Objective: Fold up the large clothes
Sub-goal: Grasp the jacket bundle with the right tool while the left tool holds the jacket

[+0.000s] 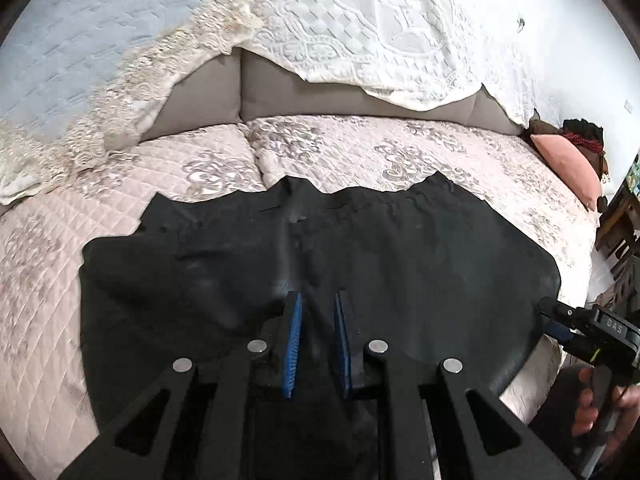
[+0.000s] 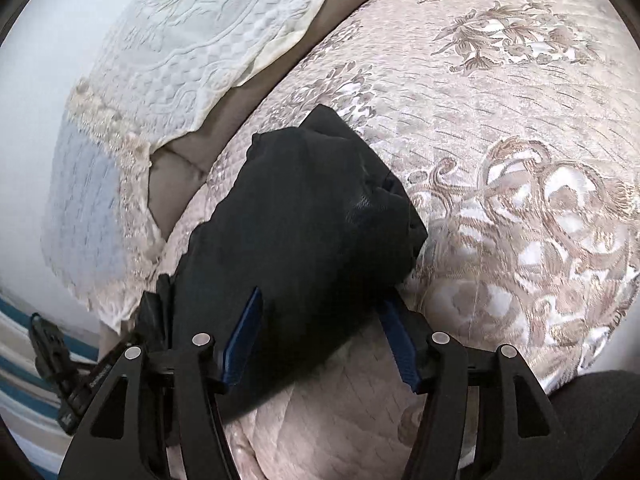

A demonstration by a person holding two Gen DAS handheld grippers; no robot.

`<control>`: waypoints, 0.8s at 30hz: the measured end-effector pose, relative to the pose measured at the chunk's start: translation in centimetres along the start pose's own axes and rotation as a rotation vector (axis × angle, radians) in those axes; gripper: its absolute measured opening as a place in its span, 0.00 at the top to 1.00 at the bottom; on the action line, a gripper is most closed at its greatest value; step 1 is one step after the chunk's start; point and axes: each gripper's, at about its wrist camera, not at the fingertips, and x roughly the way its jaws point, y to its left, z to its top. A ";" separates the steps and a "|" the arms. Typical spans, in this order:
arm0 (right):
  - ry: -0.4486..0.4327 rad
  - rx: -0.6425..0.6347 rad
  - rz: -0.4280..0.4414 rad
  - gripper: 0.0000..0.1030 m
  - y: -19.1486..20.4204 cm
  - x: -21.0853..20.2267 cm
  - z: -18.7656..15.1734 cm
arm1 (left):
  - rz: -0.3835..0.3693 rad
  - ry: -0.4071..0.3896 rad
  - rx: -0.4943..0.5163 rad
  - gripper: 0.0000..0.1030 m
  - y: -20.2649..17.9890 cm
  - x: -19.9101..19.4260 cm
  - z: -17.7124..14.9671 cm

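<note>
A black garment [image 1: 320, 264] lies spread across the lower middle of the left wrist view on a pink quilted sofa cover [image 1: 360, 148] with grey floral figures; its far edge is jagged and its right edge curves down toward the lower right of the frame. Bare cover shows on the left, beyond the far edge, and in a narrow strip at the right, where a salmon cushion [image 1: 568, 164] rests against the grey backrest [image 1: 208, 92]. A white embossed throw [image 1: 380, 28] with a lace border drapes over the backrest in the upper frame. The left tool [image 1: 318, 300] sits over the garment's near middle, its blue-padded fingers [image 1: 294, 344] narrowly apart with dark cloth between them; whether they pinch it cannot be told. The right tool [image 1: 552, 316] appears at the lower right edge of that view, meeting the garment's right edge. In the right wrist view the right tool [image 2: 320, 296] stands wide open, the garment's [image 2: 304, 216] bunched end lying between and over its fingers [image 2: 244, 340], with open cover [image 2: 520, 160] filling the right half of the frame.
</note>
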 end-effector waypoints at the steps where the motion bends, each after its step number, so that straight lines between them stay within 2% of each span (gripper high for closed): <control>1: -0.007 -0.001 -0.001 0.41 -0.1 0.0 0.1 | -0.002 0.023 0.007 0.84 -0.3 0.9 0.1; 4: -0.022 0.019 0.005 0.41 -0.3 0.3 0.7 | -0.005 0.113 0.030 0.84 -1.0 4.2 -1.1; 7: -0.032 0.018 0.013 0.41 -0.6 0.6 1.0 | 0.013 0.090 0.055 0.84 -1.5 4.5 -1.9; 15: -0.062 0.061 0.031 0.41 -1.4 0.1 1.5 | 0.005 0.099 0.062 0.85 -1.9 4.8 -2.0; 20: -0.100 0.093 -0.019 0.41 -2.0 -1.5 0.6 | -0.001 0.097 0.065 0.85 -1.9 4.7 -2.1; 24: -0.136 0.125 -0.049 0.41 -2.4 -1.6 1.3 | -0.003 0.094 0.064 0.85 -1.8 4.7 -2.2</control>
